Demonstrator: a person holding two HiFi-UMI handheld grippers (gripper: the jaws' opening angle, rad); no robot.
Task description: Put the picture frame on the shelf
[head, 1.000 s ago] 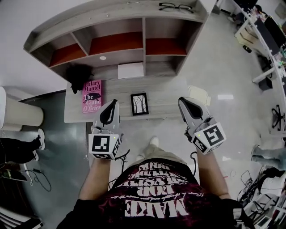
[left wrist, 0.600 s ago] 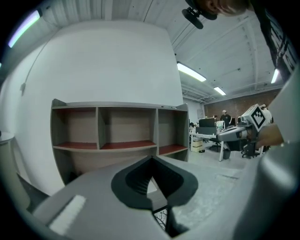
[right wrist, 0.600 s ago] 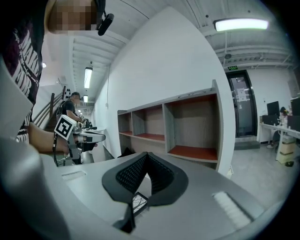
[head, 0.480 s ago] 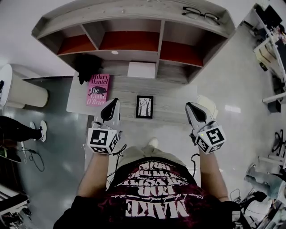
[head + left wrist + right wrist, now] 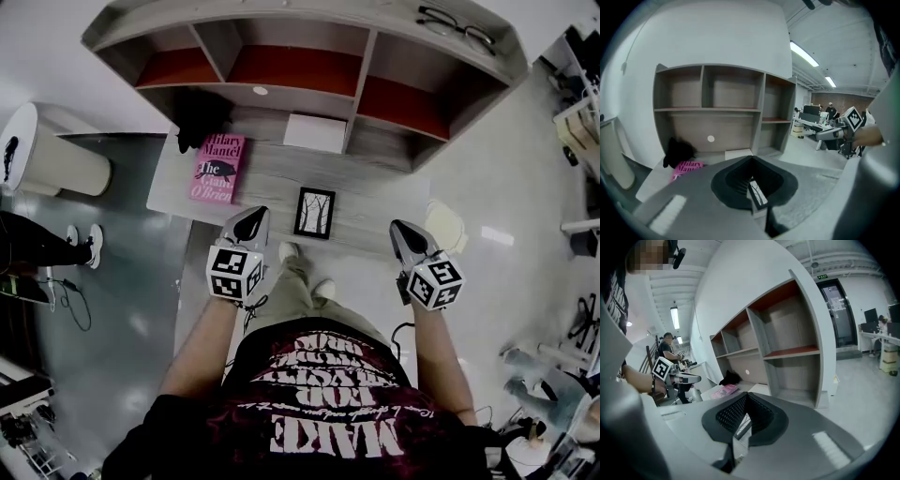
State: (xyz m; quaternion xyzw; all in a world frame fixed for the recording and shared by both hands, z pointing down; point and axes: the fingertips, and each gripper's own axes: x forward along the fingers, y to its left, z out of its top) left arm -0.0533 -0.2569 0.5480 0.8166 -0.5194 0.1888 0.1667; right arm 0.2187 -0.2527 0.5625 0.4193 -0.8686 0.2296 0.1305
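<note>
The frame point(image 5: 315, 213) lay flat on the desk point(image 5: 375, 192), in front of the shelf point(image 5: 360, 75), and none of the shelf's compartments held it. The task had yet to begin in earnest. You held the left gripper point(image 5: 260, 215) near the frame's left side and the right gripper point(image 5: 398, 228) farther off to its right, and neither touched it. Both pairs of jaws were together with nothing between them. By the look of it, everything was left to do: parting a pair of jaws, taking the frame by an edge, lifting it and setting it in a compartment. A book point(image 5: 218, 167) lay left of the frame and a white box point(image 5: 316, 132) behind it, at the shelf's foot.
</note>
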